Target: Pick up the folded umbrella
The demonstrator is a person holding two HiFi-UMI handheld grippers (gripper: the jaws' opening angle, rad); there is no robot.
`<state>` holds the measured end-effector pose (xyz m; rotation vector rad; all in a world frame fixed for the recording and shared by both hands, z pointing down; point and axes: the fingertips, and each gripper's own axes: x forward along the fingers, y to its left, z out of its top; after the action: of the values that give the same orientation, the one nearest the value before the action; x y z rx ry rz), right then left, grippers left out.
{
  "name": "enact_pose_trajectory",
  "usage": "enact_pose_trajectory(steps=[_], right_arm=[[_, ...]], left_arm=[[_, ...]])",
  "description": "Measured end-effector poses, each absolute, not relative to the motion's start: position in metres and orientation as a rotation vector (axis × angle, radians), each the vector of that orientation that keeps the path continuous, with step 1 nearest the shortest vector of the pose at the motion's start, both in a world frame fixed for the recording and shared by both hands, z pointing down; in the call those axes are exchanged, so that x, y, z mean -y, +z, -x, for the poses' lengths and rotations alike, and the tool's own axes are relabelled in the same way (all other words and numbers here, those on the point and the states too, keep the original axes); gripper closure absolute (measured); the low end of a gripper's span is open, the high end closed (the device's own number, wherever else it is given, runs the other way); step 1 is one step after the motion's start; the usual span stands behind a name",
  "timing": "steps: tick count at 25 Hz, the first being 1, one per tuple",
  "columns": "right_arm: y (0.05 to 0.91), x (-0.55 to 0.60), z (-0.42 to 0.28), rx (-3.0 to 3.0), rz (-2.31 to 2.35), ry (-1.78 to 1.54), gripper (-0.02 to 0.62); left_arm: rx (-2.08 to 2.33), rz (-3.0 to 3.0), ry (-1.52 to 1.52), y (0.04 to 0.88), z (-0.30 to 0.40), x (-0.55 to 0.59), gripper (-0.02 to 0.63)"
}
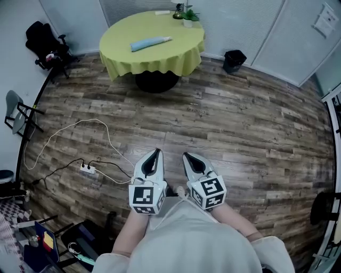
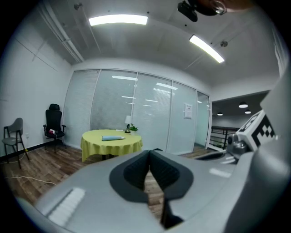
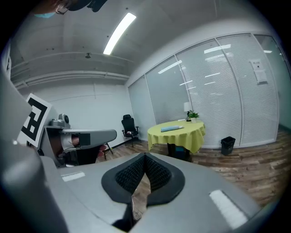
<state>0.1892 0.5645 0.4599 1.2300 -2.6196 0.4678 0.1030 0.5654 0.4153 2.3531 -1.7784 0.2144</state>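
The left gripper (image 1: 155, 153) and the right gripper (image 1: 187, 156) hang side by side just in front of the person's waist, each with its jaws pressed together on nothing.

The folded umbrella (image 1: 151, 43), pale blue, lies flat near the middle of the round table (image 1: 160, 67) with the yellow-green cloth, well apart from both grippers across the wooden floor; a small potted plant (image 1: 187, 16) stands at the table's far edge, clear of it. Both gripper views look along their closed jaws straight toward that table, so the tools seem held low and aimed there for the walk over, not for a grasp. The pick-up looks not yet begun. The umbrella lies with its long side to the person, which should suit a pinch across its narrow body once the jaws spread. A white cable (image 1: 101, 125) and a power strip (image 1: 87, 169) lie on the floor off to the left, beside the direct path.
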Motion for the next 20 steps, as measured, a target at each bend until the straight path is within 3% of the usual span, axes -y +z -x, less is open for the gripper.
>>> enact_pose_trajectory(steps=[10, 20], right_arm=[[0.478, -0.503, -0.158, 2.56, -1.256, 0.565, 0.595], [0.483, -0.382, -0.054, 2.484, -1.224, 0.616, 0.595]], left_arm=[[1.744, -2.342, 0.231, 0.432, -0.06, -0.497, 0.6], [1.685, -2.376, 0.221, 0.425, 0.039, -0.368, 0.6]])
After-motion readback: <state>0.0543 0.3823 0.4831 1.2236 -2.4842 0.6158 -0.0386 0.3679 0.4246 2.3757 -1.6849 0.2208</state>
